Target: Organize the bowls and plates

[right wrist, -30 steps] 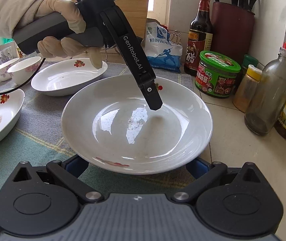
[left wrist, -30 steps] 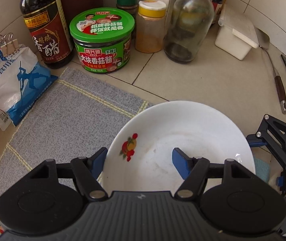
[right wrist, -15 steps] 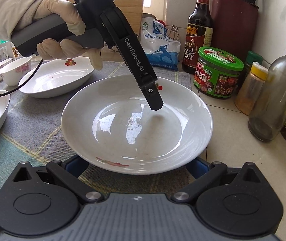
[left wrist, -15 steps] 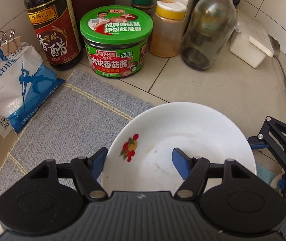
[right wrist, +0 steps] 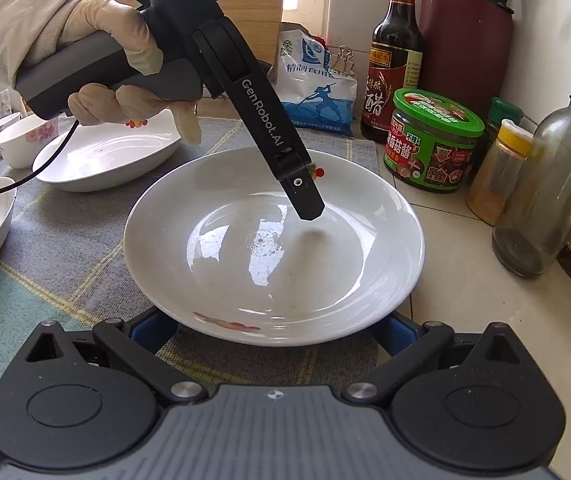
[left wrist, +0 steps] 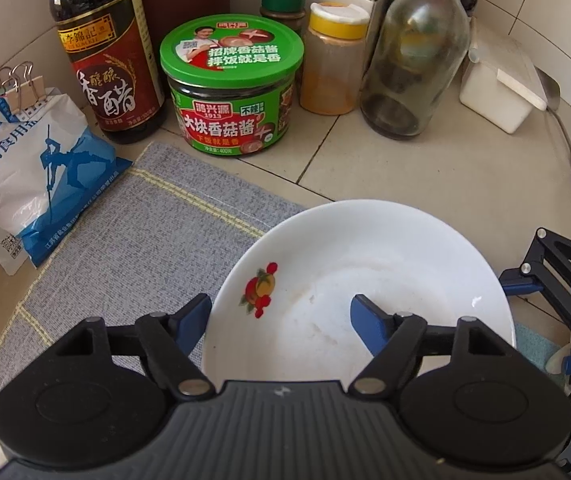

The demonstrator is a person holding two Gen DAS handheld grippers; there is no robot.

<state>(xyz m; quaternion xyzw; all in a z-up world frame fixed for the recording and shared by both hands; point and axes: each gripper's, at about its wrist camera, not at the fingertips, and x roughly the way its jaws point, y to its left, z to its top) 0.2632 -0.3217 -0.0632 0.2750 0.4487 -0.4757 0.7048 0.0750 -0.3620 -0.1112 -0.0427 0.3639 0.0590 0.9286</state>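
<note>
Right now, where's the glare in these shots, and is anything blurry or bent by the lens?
Right wrist view: window glare streaks the plate; the left gripper casts a soft shadow in it. Left wrist view: even light, the plate reads flat white. Both views: fisheye bends tile lines and mat edges; labels stay sharp.

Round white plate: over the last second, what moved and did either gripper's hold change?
The plate, straddled at its rim by the left gripper, has travelled toward the jars and bottles: the green-lidded jar looms closer and the oval dish falls behind. The left gripper's straddle is unchanged, and the right gripper still sits wide under the plate's near edge.
</note>
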